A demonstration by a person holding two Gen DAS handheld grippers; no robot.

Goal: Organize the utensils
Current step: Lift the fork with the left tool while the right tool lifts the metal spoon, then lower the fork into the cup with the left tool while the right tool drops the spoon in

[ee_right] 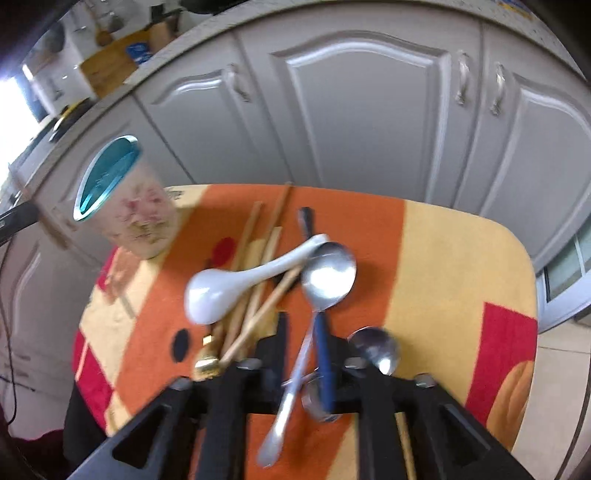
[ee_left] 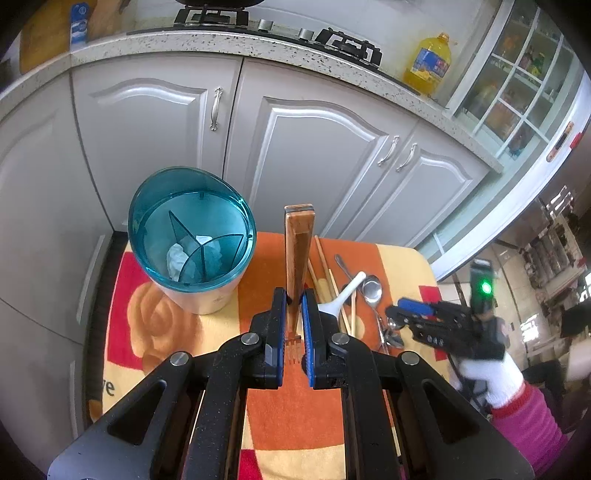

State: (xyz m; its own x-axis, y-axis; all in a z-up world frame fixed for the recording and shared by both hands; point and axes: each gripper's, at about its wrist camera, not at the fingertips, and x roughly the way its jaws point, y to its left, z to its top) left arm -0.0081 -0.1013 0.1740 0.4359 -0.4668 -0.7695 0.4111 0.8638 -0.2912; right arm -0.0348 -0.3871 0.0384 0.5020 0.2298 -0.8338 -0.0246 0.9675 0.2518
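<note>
Ahead of the gripper stand pale grey panelled cabinet doors (ee_left: 155,122) under a speckled stone countertop (ee_left: 207,42); a white-framed glass door (ee_left: 517,81) stands to the right.

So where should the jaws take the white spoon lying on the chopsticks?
Grip the white spoon by its handle, probably near mid-length, coming from above with the jaws across it. The handle is narrow and propped on the chopsticks, leaving room beneath; the bowl looks too wide and smooth.

A home kitchen: beyond the left gripper (ee_left: 294,314) runs a speckled stone counter (ee_left: 155,42) with a gas hob (ee_left: 280,27) and a cooking-oil bottle (ee_left: 428,62), above white panelled cabinet doors (ee_left: 314,147).
</note>
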